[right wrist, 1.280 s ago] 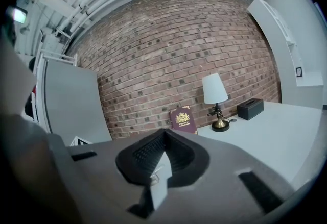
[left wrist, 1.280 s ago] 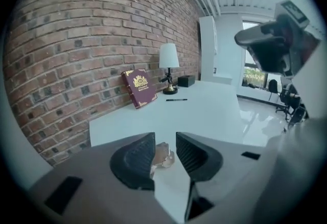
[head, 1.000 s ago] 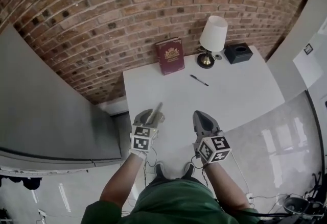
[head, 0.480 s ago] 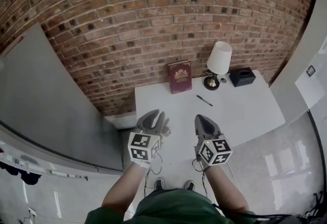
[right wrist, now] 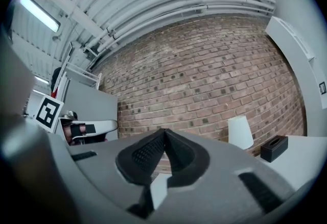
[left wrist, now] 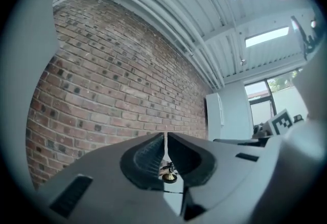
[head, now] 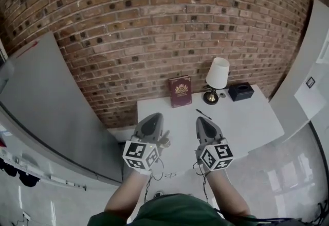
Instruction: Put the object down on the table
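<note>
Pale and thin, a strip [left wrist: 165, 150] stands edge-on, pinched in the left gripper's [left wrist: 165, 137] almost-shut jaws. It may be a card. It is held over the table's [head: 241, 117] near side. The right gripper's [right wrist: 163, 135] jaws meet, empty. Beyond lie a pen [head: 203, 114], book [head: 180, 91] and lamp [head: 216, 76].

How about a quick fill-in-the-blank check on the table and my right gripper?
The dark red hardcover book stands upright against the ___ wall. On the white table, a thin black ___ lies in front of the white-shaded brass lamp. The right gripper has its jaws ___.
Missing words: brick; pen; shut.
</note>
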